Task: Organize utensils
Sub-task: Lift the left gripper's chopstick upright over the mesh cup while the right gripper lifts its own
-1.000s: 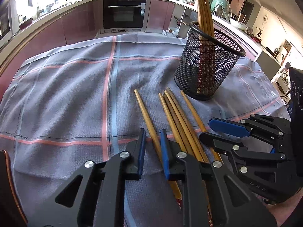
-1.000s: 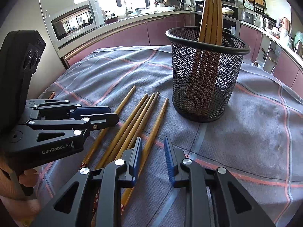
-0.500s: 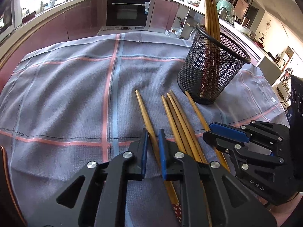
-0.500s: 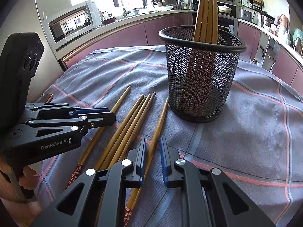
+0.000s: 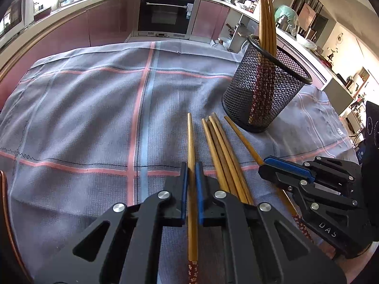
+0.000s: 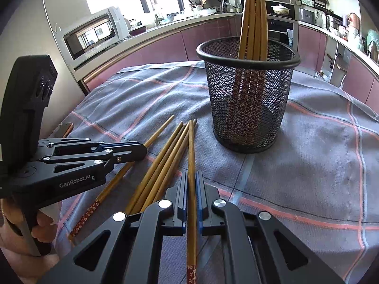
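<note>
Wooden chopsticks: left gripper (image 5: 191,177) fingers clamp the leftmost chopstick (image 5: 191,142); right gripper (image 6: 191,184) fingers clamp the rightmost chopstick (image 6: 191,151); three lie between, near the mesh holder (image 6: 248,99).

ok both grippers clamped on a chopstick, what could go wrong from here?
1. Left gripper and right gripper each hold a chopstick near its decorated end; the long tips could swing and miss the mesh holder.
2. Lifting may drag the three loose chopsticks between them.
</note>
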Demonstrator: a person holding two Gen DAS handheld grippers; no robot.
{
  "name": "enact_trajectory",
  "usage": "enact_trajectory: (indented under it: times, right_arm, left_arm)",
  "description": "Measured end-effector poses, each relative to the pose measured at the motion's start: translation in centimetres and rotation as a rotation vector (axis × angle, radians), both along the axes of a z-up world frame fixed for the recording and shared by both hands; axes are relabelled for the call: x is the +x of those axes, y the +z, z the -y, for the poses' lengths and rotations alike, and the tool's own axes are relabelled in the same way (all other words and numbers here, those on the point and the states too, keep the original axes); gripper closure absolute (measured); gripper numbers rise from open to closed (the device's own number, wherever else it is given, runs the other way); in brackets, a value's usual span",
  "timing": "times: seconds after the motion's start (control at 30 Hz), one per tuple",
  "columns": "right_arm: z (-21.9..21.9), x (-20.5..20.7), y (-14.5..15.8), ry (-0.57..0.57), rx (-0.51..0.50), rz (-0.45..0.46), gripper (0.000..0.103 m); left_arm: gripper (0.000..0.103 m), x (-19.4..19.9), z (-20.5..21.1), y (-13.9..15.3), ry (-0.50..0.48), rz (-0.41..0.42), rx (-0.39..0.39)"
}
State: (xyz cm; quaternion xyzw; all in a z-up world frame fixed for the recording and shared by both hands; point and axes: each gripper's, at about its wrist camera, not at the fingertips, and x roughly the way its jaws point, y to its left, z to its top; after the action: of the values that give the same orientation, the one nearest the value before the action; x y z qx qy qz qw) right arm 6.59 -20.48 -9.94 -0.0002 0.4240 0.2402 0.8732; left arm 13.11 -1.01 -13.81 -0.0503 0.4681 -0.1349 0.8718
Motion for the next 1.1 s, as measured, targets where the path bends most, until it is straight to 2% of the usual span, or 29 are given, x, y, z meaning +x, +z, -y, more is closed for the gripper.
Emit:
enact_trajectory:
  times: [0.47, 1.1]
  right_arm:
    - [1.9, -1.8, 3.3, 0.029, 0.087, 0.077, 0.098]
    - [3.8, -2.7, 7.4, 0.012, 0.150, 0.196, 0.098]
  left_arm:
    - [0.096, -2.1, -0.6, 3.6, -0.036, 0.085, -0.027]
    - [0.096, -4.6, -1.6, 8.9, -0.087, 0.200, -0.119]
